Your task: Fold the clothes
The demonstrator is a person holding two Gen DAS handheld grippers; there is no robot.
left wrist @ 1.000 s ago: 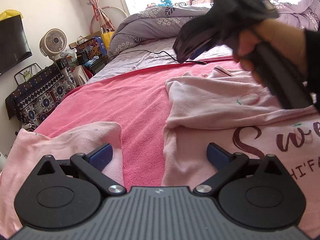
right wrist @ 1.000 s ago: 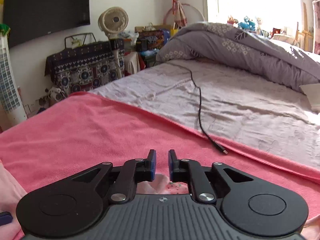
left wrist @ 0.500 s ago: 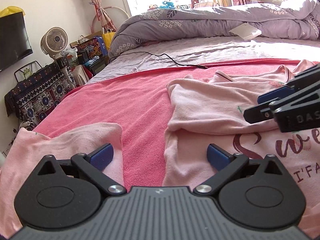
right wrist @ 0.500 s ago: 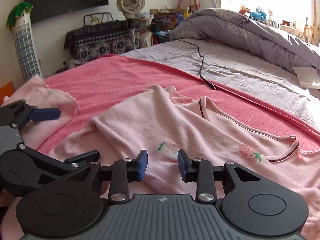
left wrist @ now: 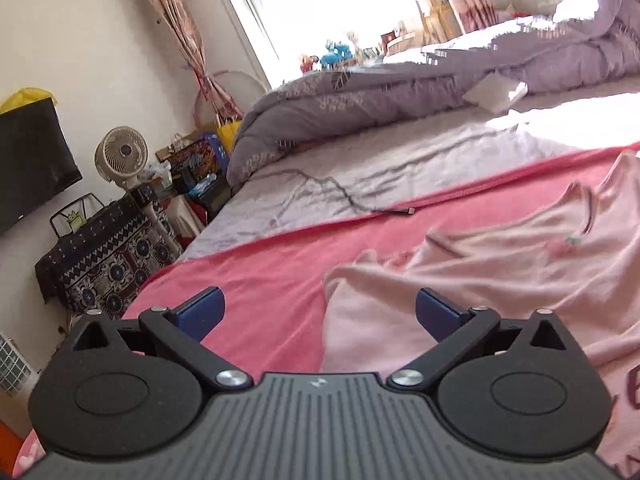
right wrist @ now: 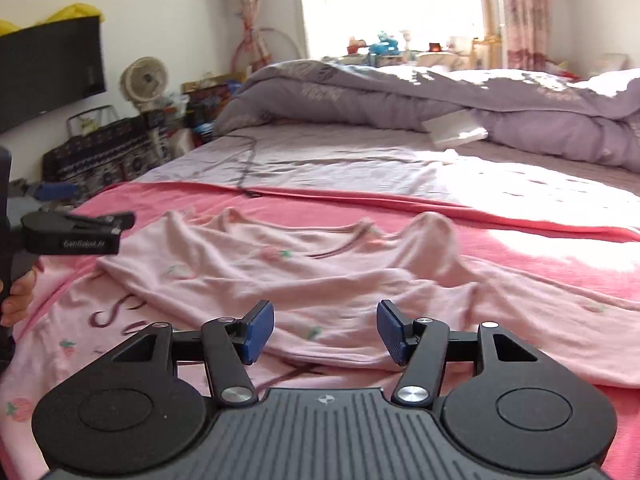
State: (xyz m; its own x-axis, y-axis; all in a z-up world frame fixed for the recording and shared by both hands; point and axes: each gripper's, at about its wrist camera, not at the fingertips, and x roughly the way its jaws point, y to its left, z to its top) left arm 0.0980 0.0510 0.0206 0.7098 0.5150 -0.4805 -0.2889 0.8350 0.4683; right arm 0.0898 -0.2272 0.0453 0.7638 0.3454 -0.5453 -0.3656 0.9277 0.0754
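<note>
A pale pink shirt (right wrist: 320, 264) with strawberry prints and dark lettering lies rumpled on a pink blanket (right wrist: 520, 248), one side folded over its front. My right gripper (right wrist: 326, 330) hovers over the shirt's near part. Its jaws are opening, and nothing is pinched between the blue pads (right wrist: 258, 332). My left gripper (left wrist: 319, 312) stands wide open over the shirt's (left wrist: 500, 272) left edge and the blanket (left wrist: 260, 280), holding nothing. The right wrist view shows that left gripper (right wrist: 90, 206) at the far left, held by a hand (right wrist: 16, 296).
Beyond the blanket are a lilac sheet with a black cable (left wrist: 348, 200), a bunched purple quilt (right wrist: 400, 92) and a white flat item (right wrist: 456, 128). Left of the bed stand a fan (left wrist: 120, 156), a patterned covered stand (left wrist: 104, 256) and a wall TV (left wrist: 28, 160).
My right gripper has swung from the bare blanket to above the shirt, and its jaws have spread. My left gripper has moved forward past the pink fabric that lay at its left, and has rolled.
</note>
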